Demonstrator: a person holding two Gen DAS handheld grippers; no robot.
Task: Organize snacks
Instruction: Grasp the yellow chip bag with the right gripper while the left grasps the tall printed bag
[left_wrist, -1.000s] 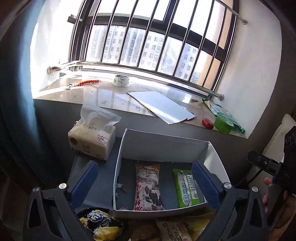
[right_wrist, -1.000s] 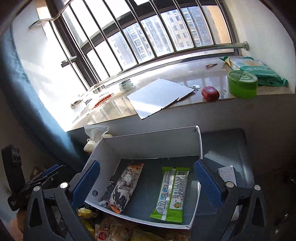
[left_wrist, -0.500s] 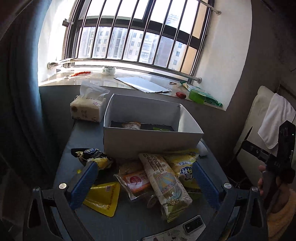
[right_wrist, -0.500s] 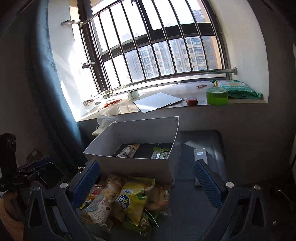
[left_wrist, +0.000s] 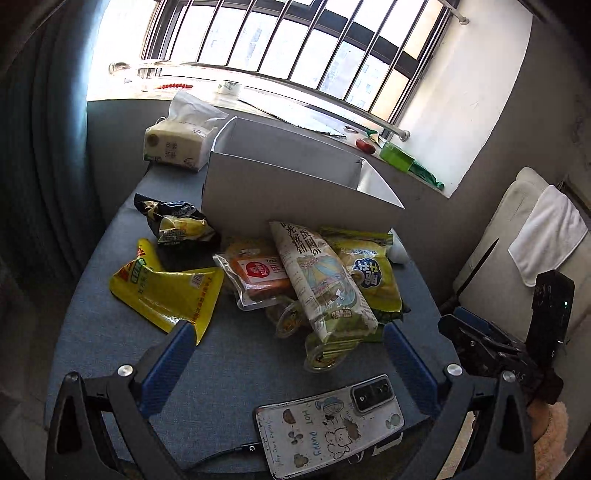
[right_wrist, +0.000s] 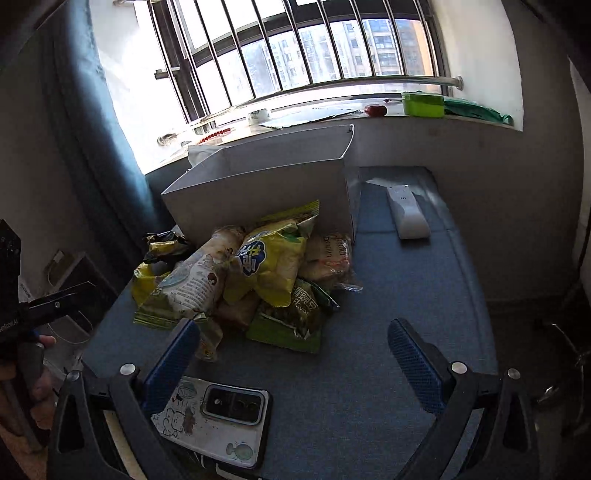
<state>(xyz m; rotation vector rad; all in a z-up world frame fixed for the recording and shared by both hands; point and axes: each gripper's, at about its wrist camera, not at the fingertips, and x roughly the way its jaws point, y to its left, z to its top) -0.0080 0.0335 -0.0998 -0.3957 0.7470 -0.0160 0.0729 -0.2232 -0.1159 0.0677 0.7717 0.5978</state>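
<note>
Snacks in crinkly plastic packets lie heaped on the blue-grey cloth-covered table (left_wrist: 240, 369), pressed against the near wall of the open white cardboard box (left_wrist: 295, 192) that presumably is to take them. They look light, soft and slippery, and some probably hold brittle contents, so I would pinch each by a flat sealed edge or corner, not across its puffed middle. The long pale printed packet (left_wrist: 321, 280) lies on top of the pile, with its lower end free toward the claws; that end seems the easiest place to take hold. Counting what shows in the left view: one long pale packet, one yellow-green puffed bag with blue lettering (left_wrist: 369, 273), one clear packet with an orange-red label (left_wrist: 258, 273), one flat yellow pouch (left_wrist: 166, 291) lying apart to the left, and one crumpled dark-and-yellow bag (left_wrist: 177, 221) by the box's corner; the right view adds one green packet (right_wrist: 295, 314) at the bottom of the heap. Others are buried, so the full number cannot be told. One phone in a cartoon-printed case (left_wrist: 328, 421) lies nearest, and one white remote (right_wrist: 406, 214) sits beside the box. The left claw (left_wrist: 288, 354) and right claw (right_wrist: 291, 350) both stand wide apart, empty, above the table's near edge.
</note>
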